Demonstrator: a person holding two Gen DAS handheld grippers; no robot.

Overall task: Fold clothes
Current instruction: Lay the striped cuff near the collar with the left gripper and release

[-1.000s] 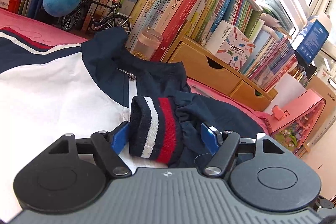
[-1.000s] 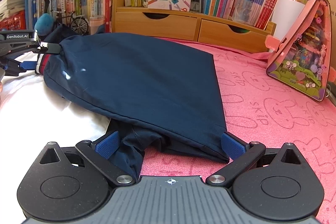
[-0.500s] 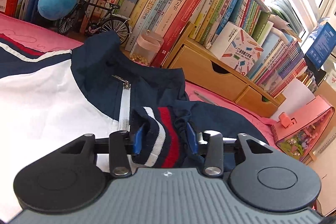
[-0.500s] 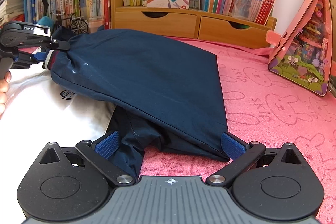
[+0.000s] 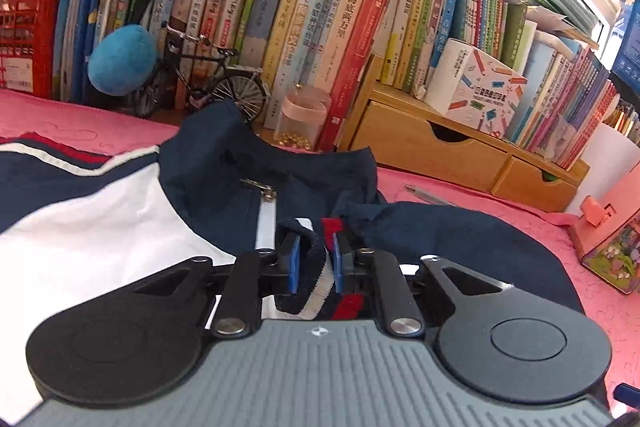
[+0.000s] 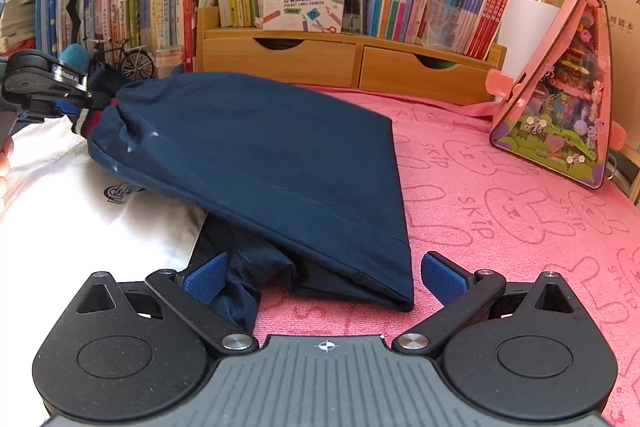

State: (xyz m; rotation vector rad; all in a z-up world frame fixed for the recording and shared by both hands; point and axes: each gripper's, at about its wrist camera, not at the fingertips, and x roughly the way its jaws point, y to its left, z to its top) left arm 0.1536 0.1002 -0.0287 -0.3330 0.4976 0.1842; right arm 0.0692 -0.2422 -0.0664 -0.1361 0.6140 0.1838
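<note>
- two views, and the left wrist one shows most of the grip: the left gripper (image 5: 316, 261) has its jaws nearly closed on the navy, white and red striped knit cuff (image 5: 320, 279) of the navy and white zip-up jacket (image 5: 120, 227), which lies spread on the pink towel-covered tabletop (image 5: 500, 203).
- this view alone shows the zipper pull (image 5: 267, 195) and raised collar, beside the row of upright books (image 5: 320, 27).
- right wrist view: the right gripper (image 6: 326, 277) has its jaws wide apart, holding nothing, with the folded lower edge of the navy sleeve (image 6: 260, 167) lying between them.
- only here is the whole sleeve seen, drawn across the white chest panel (image 6: 100, 219) towards the left gripper (image 6: 60, 99).
- judging progress: one sleeve looks partly folded inward; the other sleeve and the body folds cannot be judged from here.
</note>
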